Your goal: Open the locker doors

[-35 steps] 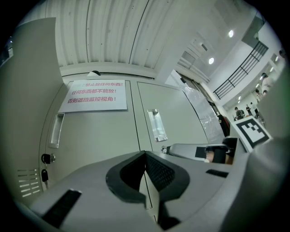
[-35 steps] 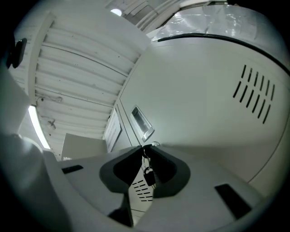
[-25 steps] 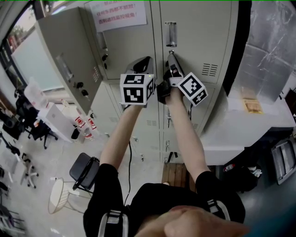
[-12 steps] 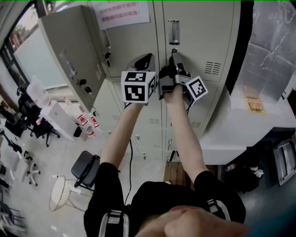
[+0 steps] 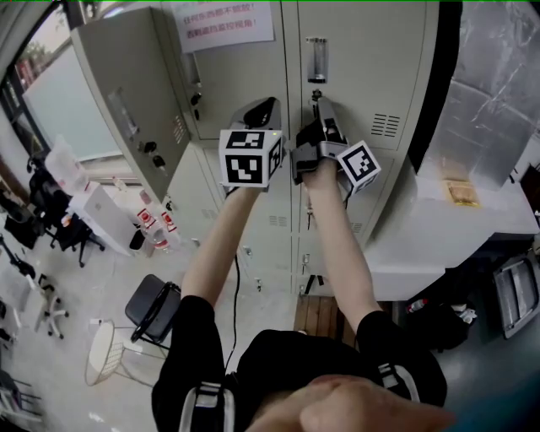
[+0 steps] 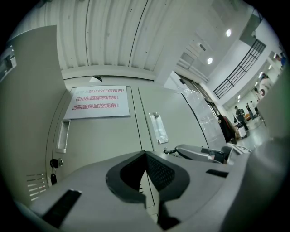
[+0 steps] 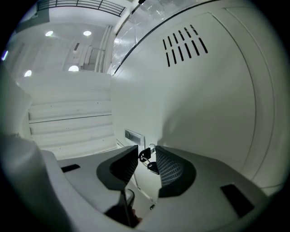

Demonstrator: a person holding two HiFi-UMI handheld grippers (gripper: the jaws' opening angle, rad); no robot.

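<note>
Grey lockers fill the head view; the upper left door [image 5: 126, 93] stands swung open, and the right door [image 5: 363, 51] with its vent slits [image 5: 385, 125] is closed. My right gripper [image 5: 319, 103] is at that door's lock under the handle recess [image 5: 315, 59]. In the right gripper view the key [image 7: 146, 156] on its ring hangs between the jaws of my right gripper [image 7: 147, 153]. These jaws have just been opening, and a gap shows on each side of the key. My left gripper [image 5: 266, 110] hovers beside it, its tips meeting with nothing held [image 6: 145, 156].
A paper notice [image 5: 221, 24] hangs on the left locker front [image 6: 99, 100]. A white counter [image 5: 456, 228] juts out at the right. On the floor lie a black stool [image 5: 156, 308], bottles [image 5: 152, 228] and office chairs [image 5: 51, 228] at the left.
My right gripper has rolled about its own axis at the lock, its marker cube swinging round. The left gripper has stayed where it was.
</note>
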